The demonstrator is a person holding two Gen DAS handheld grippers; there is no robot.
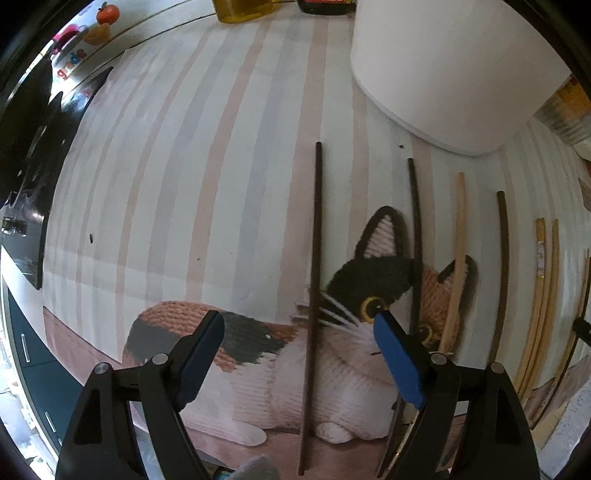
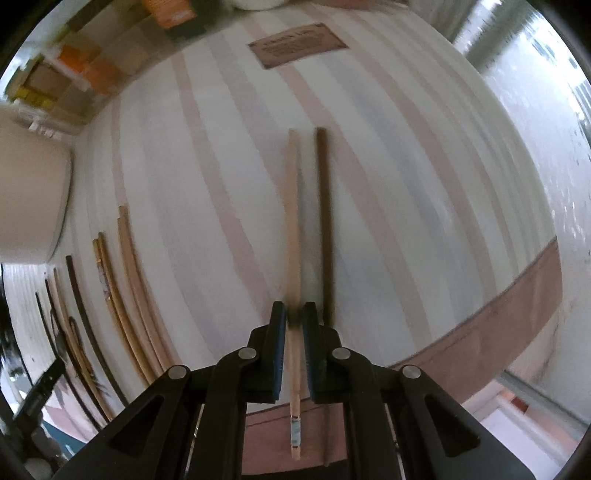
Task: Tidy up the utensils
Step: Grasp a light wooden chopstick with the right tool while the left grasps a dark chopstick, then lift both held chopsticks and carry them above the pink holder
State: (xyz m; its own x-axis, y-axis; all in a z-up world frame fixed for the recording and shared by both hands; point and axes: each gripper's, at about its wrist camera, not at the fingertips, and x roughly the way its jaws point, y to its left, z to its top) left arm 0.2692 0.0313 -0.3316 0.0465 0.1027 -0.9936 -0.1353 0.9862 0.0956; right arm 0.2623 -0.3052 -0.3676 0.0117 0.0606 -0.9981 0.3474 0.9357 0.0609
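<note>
My left gripper (image 1: 299,325) is open and empty above a dark chopstick (image 1: 314,288) that lies lengthwise between its fingers on the striped mat with the cat picture (image 1: 369,302). To its right lie more dark chopsticks (image 1: 415,229) and light bamboo ones (image 1: 456,251), roughly parallel. In the right wrist view, my right gripper (image 2: 293,317) is nearly shut around a light wooden chopstick (image 2: 293,221); whether the pads touch it I cannot tell. A dark chopstick (image 2: 325,221) lies just right of it. Several chopsticks (image 2: 122,295) lie at the left.
A tall white container (image 1: 450,66) stands at the back right of the mat, also at the left edge of the right wrist view (image 2: 29,199). An oil bottle (image 1: 243,9) and boxes (image 2: 85,70) stand at the back. A brown label (image 2: 297,44) is on the mat.
</note>
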